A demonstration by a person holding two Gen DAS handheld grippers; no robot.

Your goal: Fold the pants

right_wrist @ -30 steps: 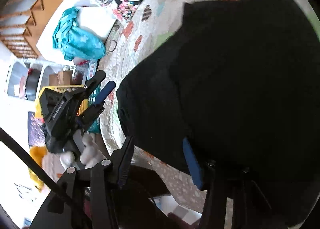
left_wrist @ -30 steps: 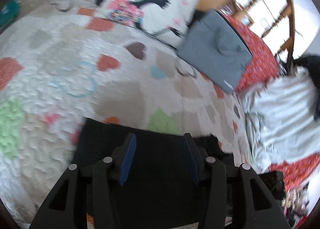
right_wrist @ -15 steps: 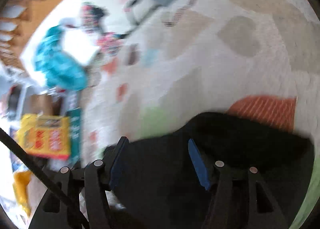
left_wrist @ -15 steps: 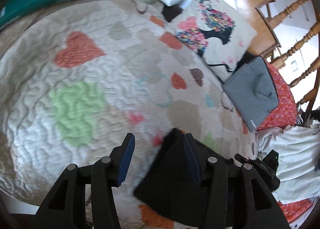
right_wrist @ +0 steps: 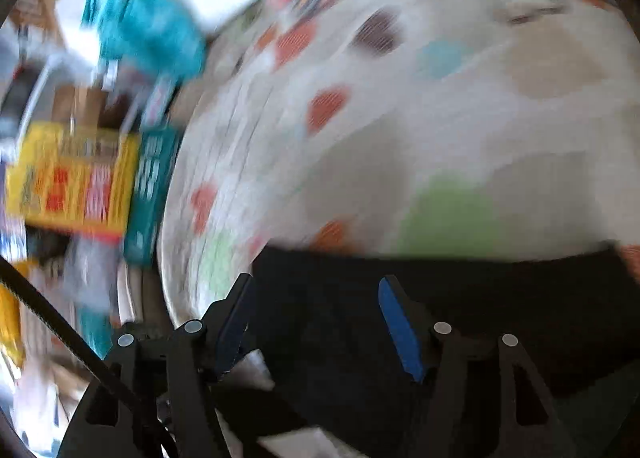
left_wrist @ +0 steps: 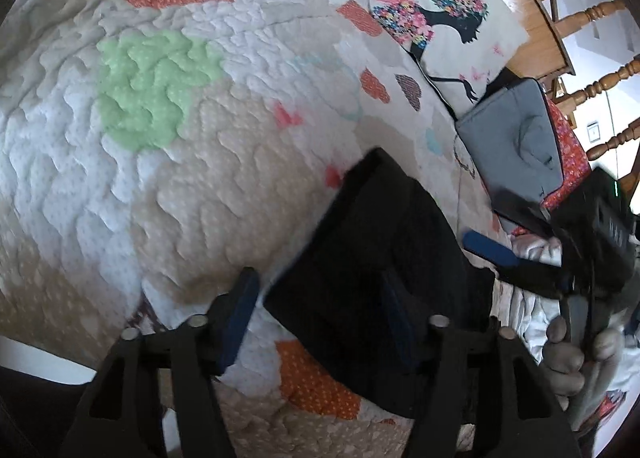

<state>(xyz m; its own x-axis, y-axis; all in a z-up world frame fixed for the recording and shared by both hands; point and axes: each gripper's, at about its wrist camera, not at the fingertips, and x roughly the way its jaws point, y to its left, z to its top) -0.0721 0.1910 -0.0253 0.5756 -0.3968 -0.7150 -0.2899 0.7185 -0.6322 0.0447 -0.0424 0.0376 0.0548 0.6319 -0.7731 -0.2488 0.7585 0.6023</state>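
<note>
The black pants (left_wrist: 380, 258) lie folded in a compact stack on the heart-patterned quilt (left_wrist: 160, 162). My left gripper (left_wrist: 318, 318) hovers over the stack's near corner. Its jaws are opening: the left pad is off the cloth, and the right pad is over the dark fabric without pressing it. Further right, a hand (left_wrist: 576, 354) holds my right gripper (left_wrist: 500, 230) beside the stack's far edge. The right wrist view is blurred by motion. There the pants (right_wrist: 460, 298) fill the bottom, and my right gripper (right_wrist: 318, 322) is above them with its jaws opening and nothing pinched.
A pillow with a floral figure (left_wrist: 436, 18) and a grey bag (left_wrist: 516, 138) lie at the quilt's far side, before wooden spindles (left_wrist: 600, 14). White crumpled cloth (left_wrist: 528, 246) lies to the right. Off the bed's edge are a teal cloth (right_wrist: 148, 22) and a yellow box (right_wrist: 72, 182).
The left gripper has dropped toward the stack's corner and its jaws have widened. The right gripper swept fast across the pants to their edge and also opened wider.
</note>
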